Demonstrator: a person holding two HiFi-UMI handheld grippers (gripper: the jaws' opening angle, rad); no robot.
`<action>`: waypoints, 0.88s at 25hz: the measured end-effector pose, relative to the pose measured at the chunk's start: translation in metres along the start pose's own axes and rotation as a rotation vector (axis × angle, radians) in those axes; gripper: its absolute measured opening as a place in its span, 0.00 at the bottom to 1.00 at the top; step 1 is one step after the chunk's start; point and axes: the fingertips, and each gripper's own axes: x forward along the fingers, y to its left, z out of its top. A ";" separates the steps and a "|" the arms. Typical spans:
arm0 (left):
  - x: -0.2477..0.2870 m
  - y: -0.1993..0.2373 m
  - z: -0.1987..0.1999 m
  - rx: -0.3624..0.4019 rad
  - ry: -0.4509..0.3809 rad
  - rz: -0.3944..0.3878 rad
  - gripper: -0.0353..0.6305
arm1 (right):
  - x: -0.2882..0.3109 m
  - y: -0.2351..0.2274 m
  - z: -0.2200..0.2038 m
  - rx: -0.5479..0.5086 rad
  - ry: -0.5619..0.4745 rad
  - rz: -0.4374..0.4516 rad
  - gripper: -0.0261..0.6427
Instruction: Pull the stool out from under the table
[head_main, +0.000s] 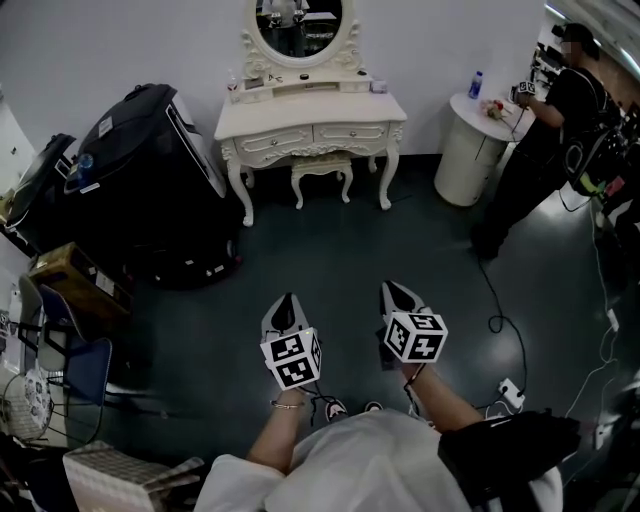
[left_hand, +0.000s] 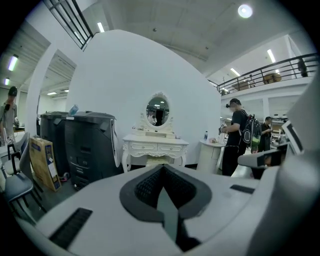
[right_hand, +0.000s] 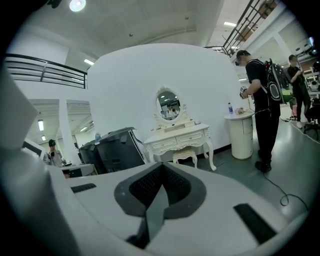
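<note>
Far off, the stool sits under the table; left tongs and right tongs clenched empty

Open floor up to the stool between the table legs

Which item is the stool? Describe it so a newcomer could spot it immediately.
Against the white back wall stands a cream dressing table with an oval mirror. The stool sits tucked between its legs. It is the small cream seat with curved legs, much lower than the table.
</note>
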 end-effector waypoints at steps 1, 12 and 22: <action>0.000 0.005 -0.001 0.006 0.003 -0.003 0.05 | 0.001 0.002 -0.002 0.001 0.003 -0.005 0.04; 0.029 0.035 -0.010 -0.004 0.038 -0.003 0.05 | 0.024 -0.007 -0.009 0.027 0.017 -0.077 0.04; 0.079 0.042 0.003 -0.011 0.034 0.009 0.05 | 0.077 -0.020 0.008 0.021 0.024 -0.067 0.04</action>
